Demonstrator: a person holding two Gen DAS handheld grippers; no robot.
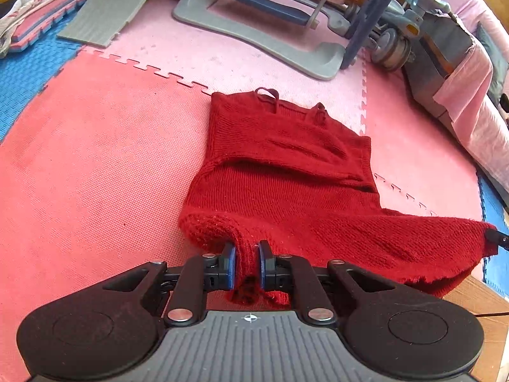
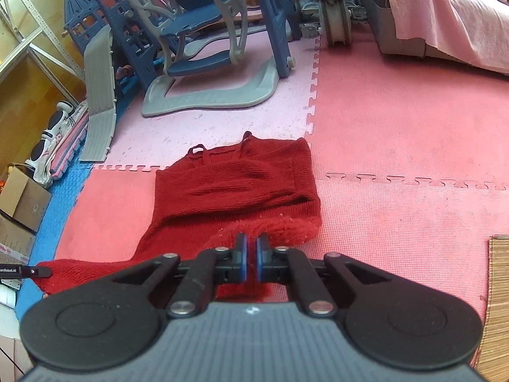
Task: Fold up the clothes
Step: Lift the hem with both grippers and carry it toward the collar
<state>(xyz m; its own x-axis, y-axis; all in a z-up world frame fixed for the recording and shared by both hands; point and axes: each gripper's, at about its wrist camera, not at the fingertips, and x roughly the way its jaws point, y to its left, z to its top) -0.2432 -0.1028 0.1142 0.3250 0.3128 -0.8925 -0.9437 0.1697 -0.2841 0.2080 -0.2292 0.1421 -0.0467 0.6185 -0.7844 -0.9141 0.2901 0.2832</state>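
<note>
A red knitted top (image 1: 286,165) with thin straps lies on the foam floor mat (image 1: 95,159), straps at the far end. Its near hem is lifted off the mat. My left gripper (image 1: 247,250) is shut on the hem's left corner, with knit bunched between the blue pads. In the right wrist view the same red knitted top (image 2: 235,187) stretches away from me, and my right gripper (image 2: 251,245) is shut on the hem's right corner. The right gripper's tip (image 1: 498,237) shows at the right edge of the left wrist view, holding the stretched hem.
A blue and grey toy swing and slide set (image 2: 206,47) stands on the pink tile beyond the top. A pink-draped sofa (image 2: 445,16) is at far right, cardboard boxes (image 2: 22,197) at left, a woven mat (image 2: 499,302) at near right.
</note>
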